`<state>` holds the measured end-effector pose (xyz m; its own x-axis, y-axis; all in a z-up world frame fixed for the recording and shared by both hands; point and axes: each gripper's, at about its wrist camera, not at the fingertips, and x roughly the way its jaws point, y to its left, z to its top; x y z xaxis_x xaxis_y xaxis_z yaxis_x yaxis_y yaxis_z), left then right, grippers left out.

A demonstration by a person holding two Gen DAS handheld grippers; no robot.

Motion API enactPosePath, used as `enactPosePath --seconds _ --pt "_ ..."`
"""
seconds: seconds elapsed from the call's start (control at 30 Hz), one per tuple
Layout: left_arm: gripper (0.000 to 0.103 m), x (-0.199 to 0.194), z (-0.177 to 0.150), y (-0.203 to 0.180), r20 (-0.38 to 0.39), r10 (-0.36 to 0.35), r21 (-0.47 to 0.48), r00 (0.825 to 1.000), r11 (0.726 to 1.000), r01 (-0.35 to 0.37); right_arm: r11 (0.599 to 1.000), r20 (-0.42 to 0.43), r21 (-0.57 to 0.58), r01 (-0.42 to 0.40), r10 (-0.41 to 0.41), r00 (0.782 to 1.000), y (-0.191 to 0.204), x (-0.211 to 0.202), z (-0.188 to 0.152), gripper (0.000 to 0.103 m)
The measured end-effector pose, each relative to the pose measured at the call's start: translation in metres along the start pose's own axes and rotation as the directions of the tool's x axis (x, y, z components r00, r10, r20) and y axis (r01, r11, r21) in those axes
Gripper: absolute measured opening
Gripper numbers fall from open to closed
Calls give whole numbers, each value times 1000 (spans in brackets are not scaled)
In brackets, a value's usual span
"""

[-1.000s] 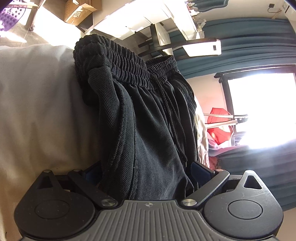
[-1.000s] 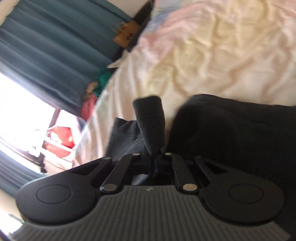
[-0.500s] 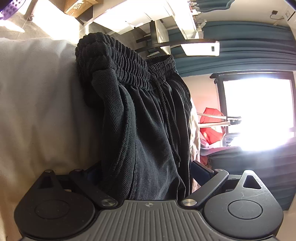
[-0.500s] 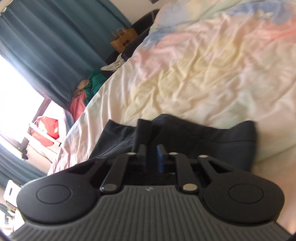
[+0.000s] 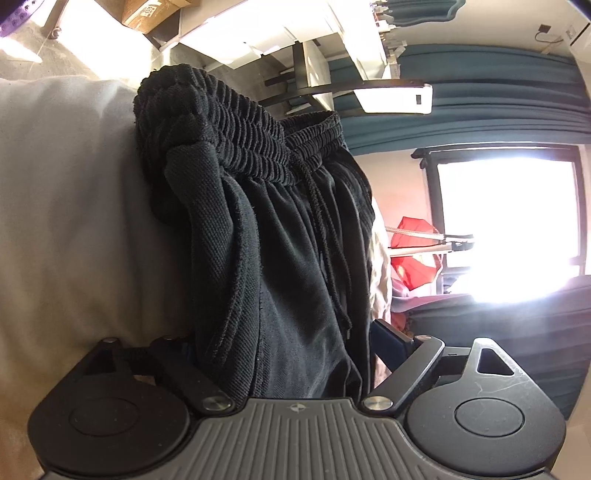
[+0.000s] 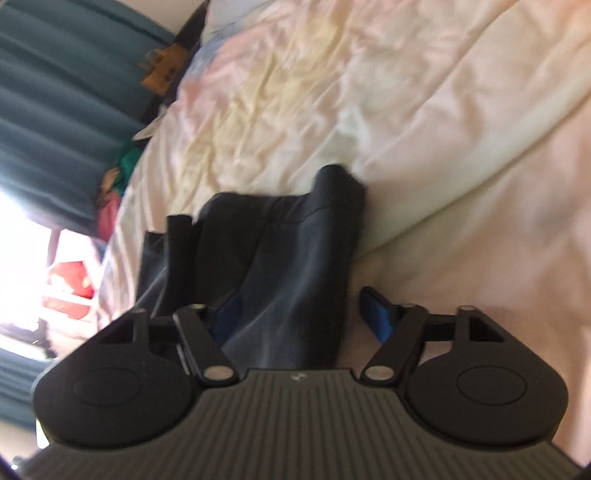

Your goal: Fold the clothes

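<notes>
Black shorts (image 5: 295, 266) with a ribbed elastic waistband and a drawstring lie bunched on the pale bedsheet (image 5: 74, 221). In the left wrist view the cloth fills the gap between the fingers of my left gripper (image 5: 288, 343), whose jaws stand wide; only the right blue pad (image 5: 388, 339) shows. In the right wrist view the shorts (image 6: 280, 266) lie folded on the sheet (image 6: 443, 110), and my right gripper (image 6: 295, 317) is open over their near end, with the right blue pad (image 6: 376, 314) clear of the cloth.
A dark teal curtain (image 5: 498, 110) and a bright window (image 5: 509, 221) are at the far side. A red object (image 5: 413, 251) sits by the window. A cardboard box (image 5: 155, 11) and a stand (image 5: 306, 74) are beyond the bed edge. The curtain also shows in the right wrist view (image 6: 55, 92).
My right gripper has opened and let go of the black fold it pinched. The shorts now lie on the sheet. The left wrist view is almost unchanged.
</notes>
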<state>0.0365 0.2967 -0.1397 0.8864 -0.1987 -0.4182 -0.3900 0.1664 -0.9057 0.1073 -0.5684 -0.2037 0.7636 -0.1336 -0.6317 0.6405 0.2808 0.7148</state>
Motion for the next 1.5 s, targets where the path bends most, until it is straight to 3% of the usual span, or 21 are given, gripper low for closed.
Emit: enactPosePath --seconds 0.07,0.13,0.2,0.27,0.33,0.37,0.4,0.47,0.67,0.8,0.93,1.0,1.13,1.23,1.33,1.43,1.5 --pt "84 2 1 1 -4 -8 -9 1000 1000 8 998 15 -22 -62 62 998 8 -6 -1 57" --pt "75 5 2 3 -12 7 -6 1000 1000 -7 991 28 -44 -123 124 992 16 -11 -2 56" --pt "57 9 4 4 -26 28 2 999 1000 -28 990 30 -110 -90 93 995 24 -9 -6 49" --pt "41 13 5 4 -43 80 38 996 996 -79 992 19 -112 -58 60 998 23 -7 -6 25" --pt "34 14 6 4 -49 104 59 993 993 -101 994 7 -105 -27 28 1000 22 -6 -6 19" --pt "27 13 7 1 -43 104 72 994 992 -101 995 1 -102 -12 12 1000 21 -5 -5 11" --pt "16 11 7 -1 -38 104 85 994 991 -100 995 -6 -99 4 -4 1000 20 -4 -5 9" --pt "11 8 8 -10 -20 93 117 995 989 -90 995 -19 -94 35 -37 999 19 -3 -5 8" --pt "8 8 19 -71 13 -9 169 1000 986 7 990 122 -118 -75 89 988 72 -55 -2 8" --pt "8 47 40 -137 44 -19 199 999 980 10 978 184 -183 -101 135 974 141 -49 9 8" --pt "9 129 62 -194 73 35 240 997 969 -52 972 204 -233 -32 81 976 212 16 28 8" --pt "9 181 66 -218 98 75 294 992 951 -101 954 222 -299 24 45 974 244 58 29 8" --pt "9 279 73 -233 115 165 331 980 923 -195 901 248 -407 147 -46 968 283 141 22 8" --pt "11 341 79 -228 119 268 341 956 893 -293 881 225 -426 208 -120 967 282 197 17 8" --pt "13 378 82 -219 108 346 367 932 857 -361 875 185 -428 226 -161 970 265 235 12 8" --pt "20 390 79 -218 116 357 439 927 818 -371 904 119 -394 163 -125 985 248 252 13 13" --pt "28 387 78 -221 103 346 470 933 809 -352 933 81 -348 85 -60 995 237 248 18 19"
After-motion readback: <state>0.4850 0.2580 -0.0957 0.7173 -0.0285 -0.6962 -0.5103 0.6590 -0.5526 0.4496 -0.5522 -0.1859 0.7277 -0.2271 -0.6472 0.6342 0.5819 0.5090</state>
